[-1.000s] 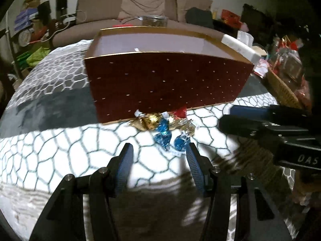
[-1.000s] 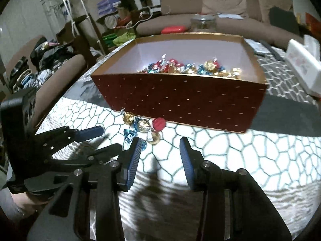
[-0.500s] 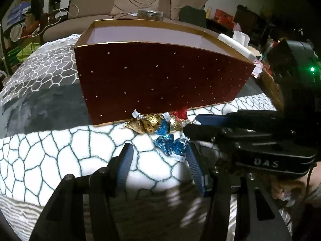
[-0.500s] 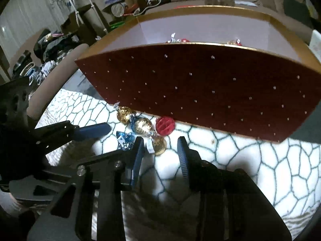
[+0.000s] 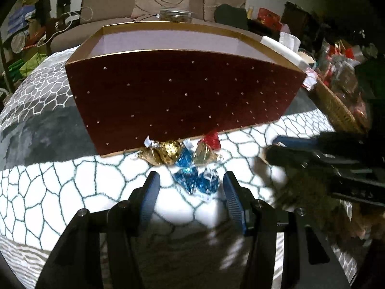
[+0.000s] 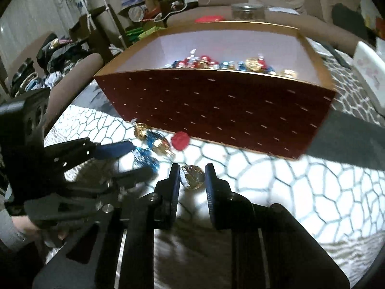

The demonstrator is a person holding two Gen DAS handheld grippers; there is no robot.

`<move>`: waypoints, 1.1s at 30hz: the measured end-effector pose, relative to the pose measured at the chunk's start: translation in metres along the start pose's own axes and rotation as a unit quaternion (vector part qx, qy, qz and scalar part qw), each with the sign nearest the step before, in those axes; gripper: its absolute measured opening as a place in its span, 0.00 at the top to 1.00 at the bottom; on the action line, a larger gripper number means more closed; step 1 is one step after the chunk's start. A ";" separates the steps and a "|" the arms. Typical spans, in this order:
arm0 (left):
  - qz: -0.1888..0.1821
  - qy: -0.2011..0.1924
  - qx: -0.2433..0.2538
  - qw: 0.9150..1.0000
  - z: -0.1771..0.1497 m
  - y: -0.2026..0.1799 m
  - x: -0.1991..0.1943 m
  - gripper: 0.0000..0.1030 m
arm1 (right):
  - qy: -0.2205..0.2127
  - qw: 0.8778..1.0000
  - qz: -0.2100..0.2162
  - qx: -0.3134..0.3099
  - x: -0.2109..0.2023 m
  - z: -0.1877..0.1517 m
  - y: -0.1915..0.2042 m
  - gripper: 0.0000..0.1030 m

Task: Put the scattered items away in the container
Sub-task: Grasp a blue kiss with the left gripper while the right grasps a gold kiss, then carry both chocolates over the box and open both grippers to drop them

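Left wrist view. A cloth with a white, dark-lined honeycomb pattern and a grey band covers the surface; a beige sofa stands along the far wall, and a wicker basket sits at the right among cluttered goods. A dark red box with gold dots and a gold rim stands in the middle, its pale inside visible but its contents hidden by the near wall. Foil-wrapped sweets lie against the foot of that wall: gold ones, a red one and, nearer, blue ones. The left gripper has its jaws partly open with the blue sweets lying between the fingertips, untouched by the pads. The right gripper enters from the right, blurred. Right wrist view. The same patterned cloth shows, with shelving and piled clothes at the far left and a glass jar beyond the box. The box holds a row of red, blue and gold sweets along its near inner wall. The right gripper has just been closing, and its pads now press on a gold sweet in front of the box. The left gripper sits at the left, beside the remaining loose sweets.
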State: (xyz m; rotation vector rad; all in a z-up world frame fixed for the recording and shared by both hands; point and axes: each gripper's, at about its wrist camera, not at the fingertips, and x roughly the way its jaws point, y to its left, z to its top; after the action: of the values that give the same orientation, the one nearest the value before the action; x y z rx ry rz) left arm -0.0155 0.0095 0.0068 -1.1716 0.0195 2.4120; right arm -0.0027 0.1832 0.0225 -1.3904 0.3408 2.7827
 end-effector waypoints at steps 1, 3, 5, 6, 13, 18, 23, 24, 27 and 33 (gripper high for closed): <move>0.003 0.000 0.000 1.000 0.001 -0.001 0.001 0.50 | -0.001 1.000 -0.001 0.002 -0.002 -0.001 -0.003 0.81; 0.009 0.001 0.007 1.000 0.001 -0.007 0.002 0.62 | -0.001 1.000 -0.002 0.009 -0.005 -0.004 -0.008 0.81; 0.014 0.001 0.013 1.000 0.000 -0.012 0.003 0.62 | 0.001 1.000 -0.002 0.014 -0.006 -0.006 -0.012 0.81; 0.016 0.000 0.011 1.000 0.000 -0.012 0.003 0.63 | 0.001 1.000 -0.002 0.017 -0.006 -0.007 -0.014 0.81; 0.006 -0.008 -0.016 1.000 0.001 -0.001 -0.013 0.73 | -0.008 1.000 0.004 0.023 -0.010 -0.007 -0.015 0.81; 0.005 -0.018 -0.017 1.000 0.000 0.000 -0.029 0.74 | -0.016 1.000 0.007 0.019 -0.018 -0.003 -0.007 0.81; 0.004 -0.033 -0.034 0.999 -0.002 0.006 -0.049 0.74 | -0.023 1.000 0.008 0.015 -0.030 -0.001 0.001 0.81; 0.003 -0.041 -0.042 0.998 -0.001 0.009 -0.055 0.74 | -0.024 1.000 0.007 0.014 -0.032 0.000 0.002 0.81; -0.001 -0.060 -0.063 0.996 0.009 0.021 -0.075 0.74 | -0.028 1.000 0.006 0.011 -0.039 0.002 0.006 0.81; -0.002 -0.086 -0.055 0.995 0.043 0.024 -0.108 0.74 | -0.046 0.999 0.009 0.004 -0.063 0.018 0.014 0.81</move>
State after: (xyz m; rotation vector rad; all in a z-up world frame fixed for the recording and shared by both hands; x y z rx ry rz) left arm 0.0007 -0.0453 0.1101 -1.0040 -0.1727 2.5295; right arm 0.0199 0.1787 0.0848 -1.2594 0.3644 2.8439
